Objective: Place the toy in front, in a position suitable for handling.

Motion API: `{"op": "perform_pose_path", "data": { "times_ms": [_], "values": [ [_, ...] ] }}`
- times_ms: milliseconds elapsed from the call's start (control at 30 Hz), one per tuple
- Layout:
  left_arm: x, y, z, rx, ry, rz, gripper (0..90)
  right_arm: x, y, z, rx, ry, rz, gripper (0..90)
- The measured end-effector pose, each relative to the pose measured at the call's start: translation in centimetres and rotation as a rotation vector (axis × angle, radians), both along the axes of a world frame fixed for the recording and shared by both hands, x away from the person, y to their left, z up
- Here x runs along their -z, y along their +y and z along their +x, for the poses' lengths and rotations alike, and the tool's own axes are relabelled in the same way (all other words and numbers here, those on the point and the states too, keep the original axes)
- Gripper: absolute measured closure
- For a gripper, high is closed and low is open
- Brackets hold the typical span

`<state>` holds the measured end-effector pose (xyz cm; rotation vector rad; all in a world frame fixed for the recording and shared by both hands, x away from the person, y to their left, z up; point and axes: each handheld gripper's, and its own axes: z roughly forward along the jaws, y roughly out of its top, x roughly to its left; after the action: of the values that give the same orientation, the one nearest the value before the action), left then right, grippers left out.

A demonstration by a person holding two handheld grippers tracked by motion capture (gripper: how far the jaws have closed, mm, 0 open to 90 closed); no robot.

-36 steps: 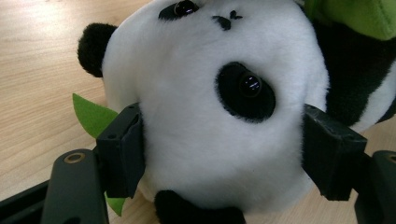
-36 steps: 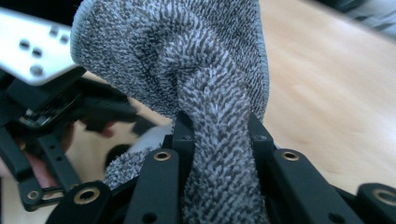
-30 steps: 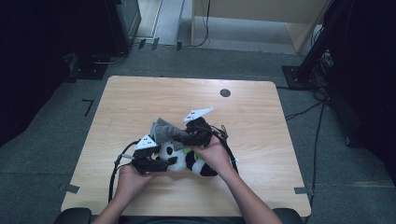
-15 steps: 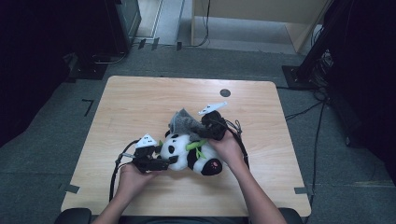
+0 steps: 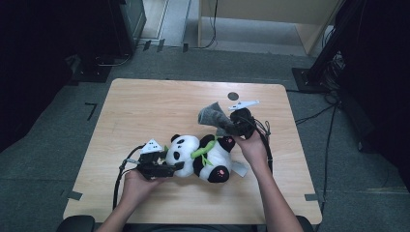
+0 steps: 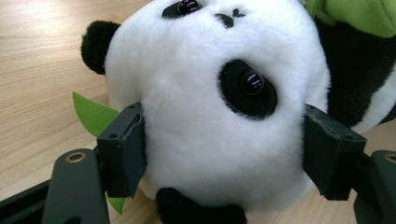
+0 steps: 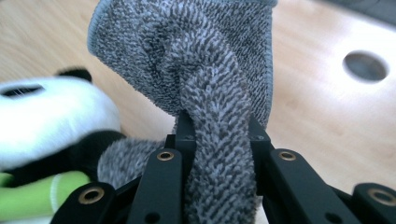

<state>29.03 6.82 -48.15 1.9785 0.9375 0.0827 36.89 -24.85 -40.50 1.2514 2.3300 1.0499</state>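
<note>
1. The left claw [image 6: 224, 158] is clamping the toy panda's [image 5: 200, 157] head from both sides.
2. The right claw [image 7: 217, 135] is pinching a grey cloth [image 5: 215, 116], at the panda's one o'clock.
3. The panda is lying on the tabletop [image 5: 145, 106].

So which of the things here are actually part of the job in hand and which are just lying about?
In use:
- plush panda, head clamped by the left gripper
- grey cloth, pinched in the right gripper

Lying about:
- black stand on the floor right of the wooden table
- floor cables
- dark cabinet behind the table
</note>
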Motion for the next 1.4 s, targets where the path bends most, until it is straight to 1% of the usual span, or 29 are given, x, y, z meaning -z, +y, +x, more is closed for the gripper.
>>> {"op": "perform_pose_path", "data": {
  "times_ms": [67,100,200,267,333,400,467,500,533,567,633,667,700,733,800,900,967,1000,1033,1100,1167,1267,1333,1400],
  "values": [
    [0.0,0.0,0.0,-0.002,0.000,-0.002,25.0,-1.1,0.3,-0.6,-0.012,-0.036,0.028,75.0],
    [0.0,0.0,0.0,-0.002,-0.003,0.000,25.0,-1.7,0.7,-1.0,-0.025,-0.052,0.042,75.0],
    [0.0,0.0,-0.1,-0.001,-0.007,0.003,24.8,-3.0,2.8,-2.1,-0.096,-0.094,0.073,75.0],
    [0.0,-0.1,-0.1,-0.004,-0.011,0.001,24.3,-3.3,4.4,-2.8,-0.151,-0.111,0.091,74.9],
    [0.0,-0.1,-0.1,-0.005,-0.011,0.000,24.2,-3.2,6.2,-3.4,-0.204,-0.112,0.103,74.3],
    [0.0,-0.1,-0.1,-0.004,-0.013,0.002,24.2,-2.7,7.8,-3.9,-0.258,-0.099,0.108,74.2],
    [0.0,-0.1,-0.1,-0.007,-0.016,0.003,24.3,-1.8,9.3,-4.0,-0.301,-0.063,0.087,73.8],
    [-0.1,-0.1,-0.2,-0.008,-0.014,0.002,24.3,-1.2,9.8,-3.9,-0.310,-0.047,0.060,73.6],
    [0.0,-0.1,-0.1,-0.006,-0.014,0.005,24.3,-0.4,10.2,-3.8,-0.311,-0.023,0.039,73.3],
    [0.0,-0.1,-0.1,-0.005,-0.010,0.010,24.3,0.4,10.4,-3.5,-0.311,0.005,0.030,72.8],
    [0.1,0.0,0.0,-0.002,0.000,-0.005,24.3,1.2,9.8,-3.0,-0.309,0.023,0.107,72.5],
    [0.1,0.1,0.1,0.001,0.002,-0.010,24.4,1.3,9.5,-2.8,-0.308,0.045,0.121,72.0],
    [0.1,0.0,0.2,-0.003,0.010,-0.016,24.5,1.4,9.2,-2.5,-0.309,0.052,0.121,71.6],
    [0.1,0.0,0.2,-0.005,0.014,-0.016,24.6,1.4,8.9,-2.3,-0.297,0.055,0.112,71.5],
    [0.1,0.0,0.3,-0.007,0.018,-0.015,24.7,1.6,8.2,-1.9,-0.260,0.047,0.066,71.7],
    [0.1,0.0,0.3,-0.007,0.020,-0.021,24.9,1.9,6.9,-1.3,-0.209,0.067,0.026,72.5],
    [0.0,0.0,0.4,-0.009,0.022,-0.024,24.9,2.0,6.2,-1.0,-0.200,0.073,0.031,72.2],
    [0.0,-0.1,0.4,-0.009,0.026,-0.024,24.9,1.9,6.1,-1.0,-0.193,0.070,0.021,72.0],
    [-0.1,-0.1,0.5,-0.008,0.028,-0.024,24.9,1.8,6.0,-1.0,-0.188,0.055,0.001,71.8],
    [-0.1,-0.1,0.6,-0.005,0.029,-0.022,24.9,1.5,5.8,-1.0,-0.179,0.042,-0.025,72.0],
    [0.0,-0.1,0.6,-0.006,0.029,-0.024,24.9,1.4,5.4,-0.9,-0.170,0.043,-0.025,72.7],
    [0.0,-0.2,0.6,-0.008,0.031,-0.024,24.9,1.1,4.5,-0.7,-0.133,0.042,-0.018,73.7],
    [0.0,-0.2,0.6,-0.008,0.032,-0.024,24.9,1.1,3.9,-0.5,-0.113,0.040,-0.004,73.9],
    [0.0,-0.2,0.6,-0.009,0.032,-0.025,24.9,1.2,3.4,-0.2,-0.098,0.052,0.016,74.0]
  ]
}}
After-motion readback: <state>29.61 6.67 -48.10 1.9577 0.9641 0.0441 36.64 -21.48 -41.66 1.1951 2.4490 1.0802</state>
